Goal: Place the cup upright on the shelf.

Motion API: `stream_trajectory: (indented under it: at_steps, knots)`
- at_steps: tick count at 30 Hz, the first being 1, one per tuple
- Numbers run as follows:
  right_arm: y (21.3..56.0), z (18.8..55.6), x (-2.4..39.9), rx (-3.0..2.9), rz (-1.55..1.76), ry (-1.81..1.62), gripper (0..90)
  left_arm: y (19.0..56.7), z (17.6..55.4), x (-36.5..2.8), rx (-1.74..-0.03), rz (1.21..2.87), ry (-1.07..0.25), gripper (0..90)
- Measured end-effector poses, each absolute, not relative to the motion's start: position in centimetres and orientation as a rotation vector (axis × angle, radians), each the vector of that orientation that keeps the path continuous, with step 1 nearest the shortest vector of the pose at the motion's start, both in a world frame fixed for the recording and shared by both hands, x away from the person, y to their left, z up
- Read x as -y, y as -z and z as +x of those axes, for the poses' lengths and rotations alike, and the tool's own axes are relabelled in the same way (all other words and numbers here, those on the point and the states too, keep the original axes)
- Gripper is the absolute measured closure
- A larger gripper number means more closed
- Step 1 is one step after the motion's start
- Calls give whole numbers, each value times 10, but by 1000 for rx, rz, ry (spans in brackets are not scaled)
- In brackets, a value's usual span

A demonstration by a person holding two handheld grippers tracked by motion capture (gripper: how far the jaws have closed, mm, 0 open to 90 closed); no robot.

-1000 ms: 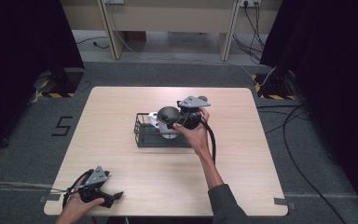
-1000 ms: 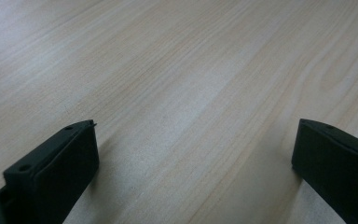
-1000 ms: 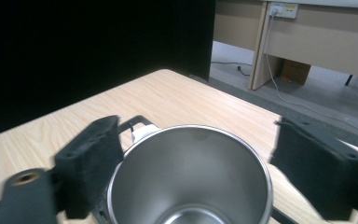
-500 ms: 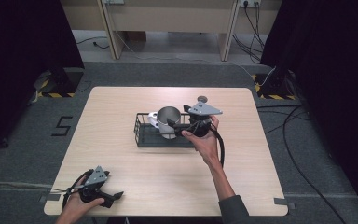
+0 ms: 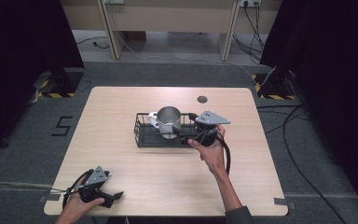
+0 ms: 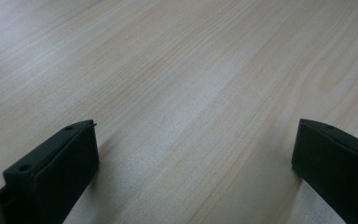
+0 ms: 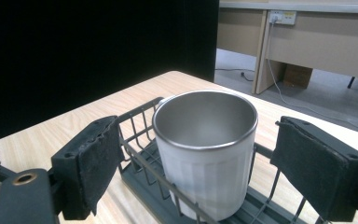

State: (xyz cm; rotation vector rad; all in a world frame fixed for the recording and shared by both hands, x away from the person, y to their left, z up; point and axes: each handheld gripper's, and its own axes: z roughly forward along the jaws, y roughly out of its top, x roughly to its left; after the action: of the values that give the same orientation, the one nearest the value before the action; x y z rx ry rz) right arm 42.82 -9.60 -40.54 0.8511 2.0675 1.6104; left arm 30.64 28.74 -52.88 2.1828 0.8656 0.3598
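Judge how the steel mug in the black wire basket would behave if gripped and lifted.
The shiny steel mug with white outer wall looks rigid and probably light, being empty. Its smooth wall may slip between pads. Standing upright in the black wire basket, it seems unlikely to tip.

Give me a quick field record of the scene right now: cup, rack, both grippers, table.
cup: metal cup standing upright in the rack, open end up, looks empty
rack: black wire rack near the middle of the table
right gripper: right gripper at the rack's right end, level, aimed at the cup; pads apart on either side of the cup, not pressing on it
left gripper: left gripper low at the table's near left corner, jaws wide, nothing between them
table: light wood table, small dark round spot behind the rack
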Motion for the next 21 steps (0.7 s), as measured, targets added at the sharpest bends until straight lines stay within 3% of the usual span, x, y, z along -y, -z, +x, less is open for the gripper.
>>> stream_trajectory:
  at_steps: [21]
  knots:
    - [429, 397, 121, -2069, 886, -1626, 154, 529, 306, -288, -865, 2185, -360, 0]
